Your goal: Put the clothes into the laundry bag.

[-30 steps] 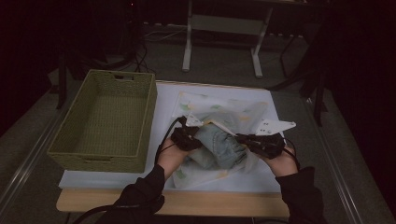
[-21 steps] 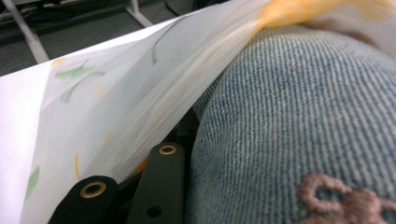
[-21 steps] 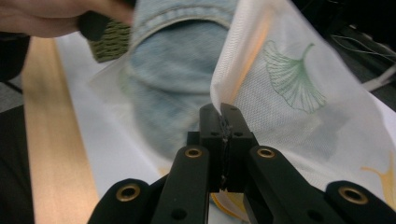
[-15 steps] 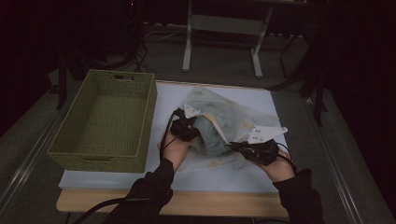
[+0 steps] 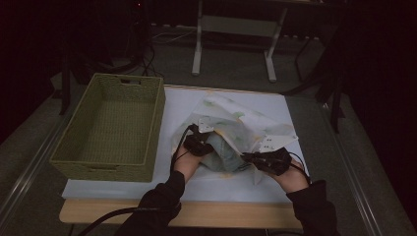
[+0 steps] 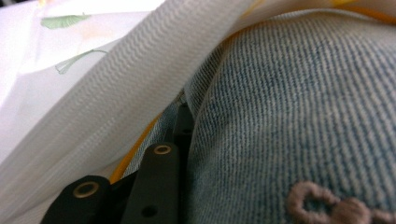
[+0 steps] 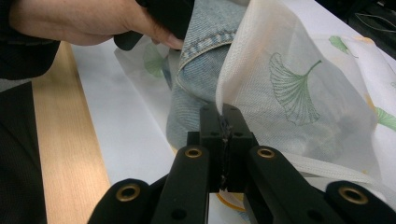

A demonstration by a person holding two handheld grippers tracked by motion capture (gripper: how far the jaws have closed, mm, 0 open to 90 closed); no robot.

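Note:
A white bag (image 5: pixel 238 120) printed with green leaves lies on the white mat, its mouth towards me. A light blue denim garment (image 5: pixel 223 156) sits in that mouth. My left gripper (image 5: pixel 199 142) is at the garment's left side. In the left gripper view its jaws (image 6: pixel 184 120) are pressed between the denim (image 6: pixel 299 102) and the bag's white hem (image 6: pixel 140 70), shut on the denim as far as I can see. My right gripper (image 7: pixel 223 112) is shut on the bag's thin edge (image 7: pixel 243 60), holding it up beside the denim (image 7: pixel 201 56). In the high view, it (image 5: pixel 250 157) is at the garment's right.
An empty green woven basket (image 5: pixel 158 105) stands at the left of the table. The wooden front edge (image 5: pixel 211 212) runs just under my sleeves. Table legs and cables (image 5: pixel 199 44) stand on the floor behind the table.
The bag has lifted and been drawn further over the denim garment. My right gripper has come nearer to me and to the left; my left gripper has barely shifted.

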